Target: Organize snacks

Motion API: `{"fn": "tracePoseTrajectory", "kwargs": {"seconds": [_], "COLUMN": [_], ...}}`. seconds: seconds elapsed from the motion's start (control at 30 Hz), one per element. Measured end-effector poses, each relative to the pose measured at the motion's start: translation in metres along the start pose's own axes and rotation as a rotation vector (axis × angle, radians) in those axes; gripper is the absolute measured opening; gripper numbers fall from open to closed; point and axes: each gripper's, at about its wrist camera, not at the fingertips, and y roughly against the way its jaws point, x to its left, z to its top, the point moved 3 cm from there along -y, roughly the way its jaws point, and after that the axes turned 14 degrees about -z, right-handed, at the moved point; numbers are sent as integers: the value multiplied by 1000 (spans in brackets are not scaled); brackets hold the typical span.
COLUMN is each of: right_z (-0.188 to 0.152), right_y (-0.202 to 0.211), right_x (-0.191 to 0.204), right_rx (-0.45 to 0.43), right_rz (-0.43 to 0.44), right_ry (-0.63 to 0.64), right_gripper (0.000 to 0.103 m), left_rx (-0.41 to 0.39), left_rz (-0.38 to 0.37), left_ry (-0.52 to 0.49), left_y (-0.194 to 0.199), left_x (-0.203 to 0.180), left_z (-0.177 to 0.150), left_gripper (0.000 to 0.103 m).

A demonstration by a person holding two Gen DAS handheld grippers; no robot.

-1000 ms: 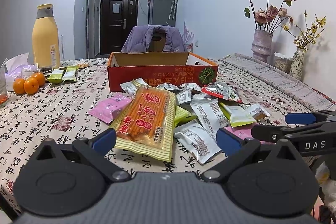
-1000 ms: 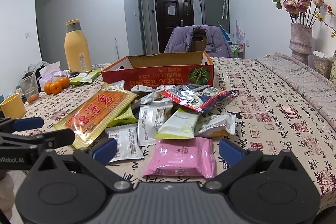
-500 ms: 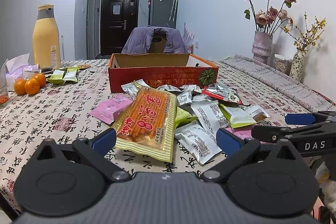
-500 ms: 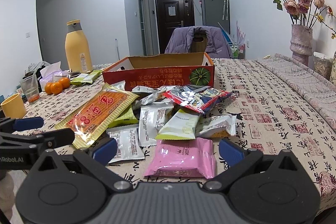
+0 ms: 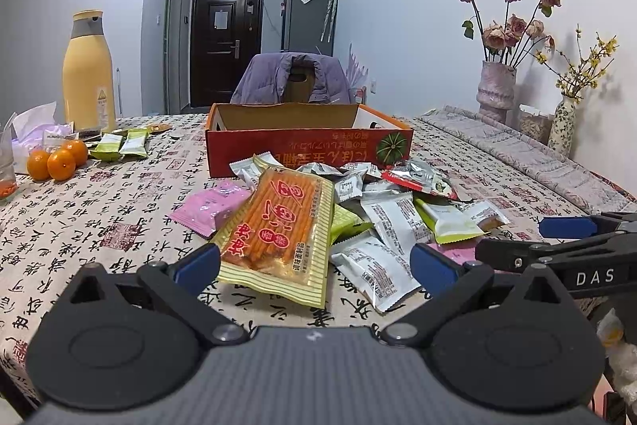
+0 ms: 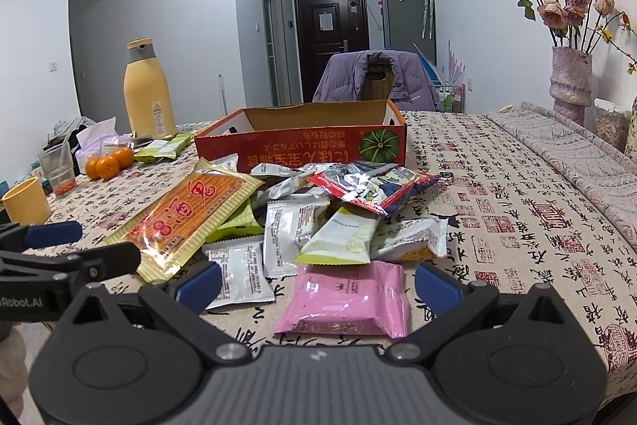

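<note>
A heap of snack packets lies on the patterned tablecloth in front of a red open cardboard box (image 5: 308,146) (image 6: 302,146). The largest is a long orange-and-yellow stick-snack pack (image 5: 278,230) (image 6: 187,218). My left gripper (image 5: 314,265) stands open just short of its near end, fingers apart, nothing held. In the right wrist view a pink packet (image 6: 350,299) lies straight ahead between the open fingers of my right gripper (image 6: 318,283), not gripped. White packets (image 6: 292,234), a green-tipped one (image 6: 342,237) and a red foil bag (image 6: 370,186) fill the heap. Each gripper shows at the other view's side edge.
A yellow bottle (image 5: 88,72), three oranges (image 5: 57,158) and green packets (image 5: 119,144) sit at the left. A yellow cup (image 6: 26,200) and a plastic cup (image 6: 57,168) stand near the left edge. Vases with flowers (image 5: 497,86) stand at the right. A chair with a purple jacket (image 5: 294,78) is behind the box.
Both grippers have crept slightly forward toward the heap. Nothing has been taken hold of and no packet has moved.
</note>
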Motion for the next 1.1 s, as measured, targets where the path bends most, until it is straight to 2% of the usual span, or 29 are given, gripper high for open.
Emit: {"fn": "tracePoseTrajectory", "kwargs": {"seconds": [0.7,1.1], "right_z": [-1,-9], "right_y": [0,-29], "right_x": [1,4], "right_rx": [7,89], "right_rz": [-1,-33], "right_ry": [5,42], "right_gripper": [103,102], "left_rx": [1,25], "left_rz": [-1,2], "left_ry": [5,21], "left_y": [0,-7], "left_x": [0,4], "left_z": [-1,-7], "left_gripper": [103,103]}}
